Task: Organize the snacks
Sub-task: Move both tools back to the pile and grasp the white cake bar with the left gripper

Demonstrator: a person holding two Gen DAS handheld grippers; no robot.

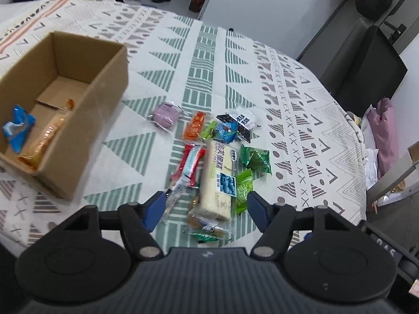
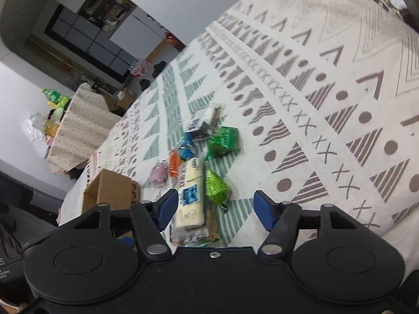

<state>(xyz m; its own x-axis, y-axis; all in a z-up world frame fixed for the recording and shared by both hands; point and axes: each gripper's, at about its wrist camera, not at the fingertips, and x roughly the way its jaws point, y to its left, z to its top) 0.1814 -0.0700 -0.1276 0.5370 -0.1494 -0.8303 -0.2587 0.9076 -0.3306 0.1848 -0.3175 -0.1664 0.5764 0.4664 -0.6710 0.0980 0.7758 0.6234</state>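
Observation:
Several wrapped snacks lie in a pile on the patterned tablecloth (image 1: 288,104): a long pale cake bar (image 1: 218,180), a red wrapper (image 1: 189,163), an orange one (image 1: 195,125), a purple one (image 1: 166,115), green packets (image 1: 255,158) and a black-and-white one (image 1: 242,123). An open cardboard box (image 1: 86,120) at the left holds a blue packet (image 1: 17,128) and an orange bar (image 1: 47,138). My left gripper (image 1: 205,209) is open and empty, just above the near end of the pile. My right gripper (image 2: 214,209) is open and empty over the cake bar (image 2: 189,196) and a green packet (image 2: 216,187).
The table edge curves away at the right, with a black cabinet (image 1: 366,70) and a pink bundle (image 1: 385,136) beyond it. In the right wrist view the box (image 2: 110,193) stands at the left, with another covered table (image 2: 78,128) behind.

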